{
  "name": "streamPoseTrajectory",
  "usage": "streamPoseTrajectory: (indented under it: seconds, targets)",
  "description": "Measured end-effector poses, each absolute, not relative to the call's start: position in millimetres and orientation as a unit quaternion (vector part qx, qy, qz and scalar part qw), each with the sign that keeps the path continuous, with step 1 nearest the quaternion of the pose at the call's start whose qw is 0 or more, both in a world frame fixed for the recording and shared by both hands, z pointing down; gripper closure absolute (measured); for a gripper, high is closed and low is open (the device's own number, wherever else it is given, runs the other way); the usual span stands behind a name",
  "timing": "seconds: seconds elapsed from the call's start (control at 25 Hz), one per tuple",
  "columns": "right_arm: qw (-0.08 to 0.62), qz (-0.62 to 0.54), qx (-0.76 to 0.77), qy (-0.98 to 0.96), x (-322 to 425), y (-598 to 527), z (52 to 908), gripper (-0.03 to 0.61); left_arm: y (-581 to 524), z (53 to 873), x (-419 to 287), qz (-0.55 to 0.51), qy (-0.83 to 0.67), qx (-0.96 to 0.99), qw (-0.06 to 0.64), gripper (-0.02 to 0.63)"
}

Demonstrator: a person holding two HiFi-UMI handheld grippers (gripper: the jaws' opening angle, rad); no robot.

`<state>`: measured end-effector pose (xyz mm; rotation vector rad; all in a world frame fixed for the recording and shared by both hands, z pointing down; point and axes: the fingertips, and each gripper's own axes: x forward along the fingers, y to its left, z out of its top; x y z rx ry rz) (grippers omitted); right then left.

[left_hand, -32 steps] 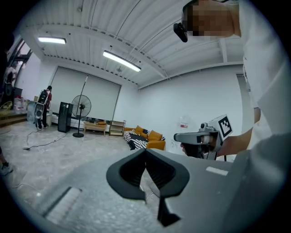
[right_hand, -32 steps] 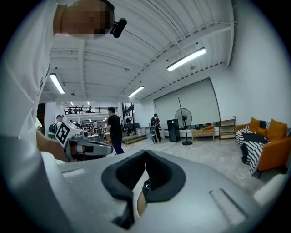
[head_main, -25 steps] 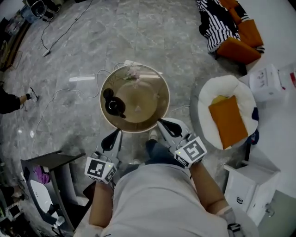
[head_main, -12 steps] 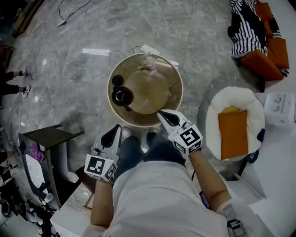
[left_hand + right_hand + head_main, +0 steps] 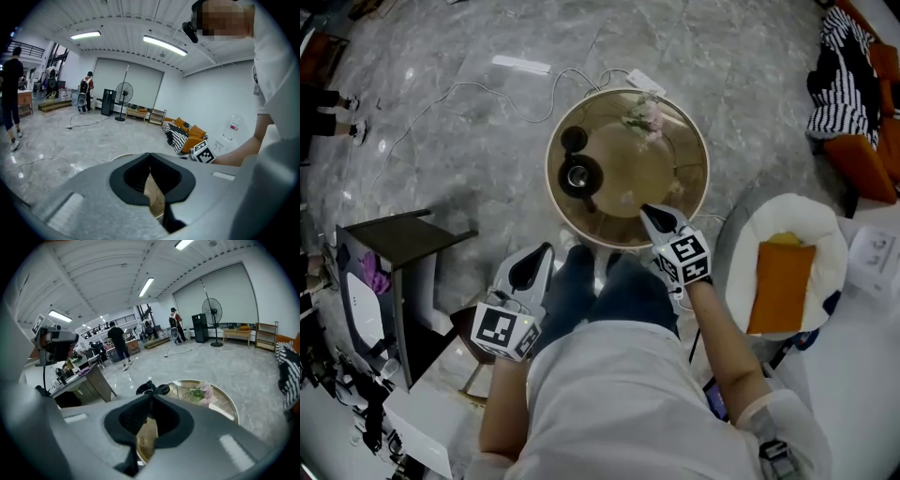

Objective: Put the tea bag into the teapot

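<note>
Head view: tea bag (image 5: 625, 199) is prob. the small pale item lying on the round table (image 5: 675, 155), just right of the teapot and not yet in it; too small to confirm. Teapot (image 5: 579, 175) stands uncovered near the table's left edge. Its lid (image 5: 574, 139) is set just beyond it, presumably so the mouth is free for the bag. Right gripper (image 5: 649, 211) reaches over the near rim close to the pale item, apparently lined up for pickup. Its jaws are just starting to part, tips nearly touching, w/ nothing between them. Left gripper (image 5: 546, 249) is held low beside the person's leg, off the table. Its jaws are together and it holds nothing; judged idle, as one gripper should manage this job. A flower sprig (image 5: 642, 114) lies at the far rim, clear of the work. Markings: black-and-white square patterns on each gripper's marker cube (image 5: 686, 257). No brand or legible text on teapot, bag or table.
</note>
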<state>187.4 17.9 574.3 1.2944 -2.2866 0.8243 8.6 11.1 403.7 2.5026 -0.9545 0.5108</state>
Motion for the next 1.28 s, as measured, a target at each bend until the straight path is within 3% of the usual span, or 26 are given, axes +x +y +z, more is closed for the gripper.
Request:
streamPoseTrajectory:
  seconds: [0.88, 1.28]
  targets:
    - [0.389, 0.376, 0.423, -0.727, 145, 8, 822, 0.465, -13, 474, -109, 0.212, -0.385, 0.856, 0.273, 0.606]
    - [0.439, 0.385, 0.432, -0.687, 147, 12, 882, 0.465, -4, 497, -138, 0.207, -0.401, 0.841, 0.3, 0.606]
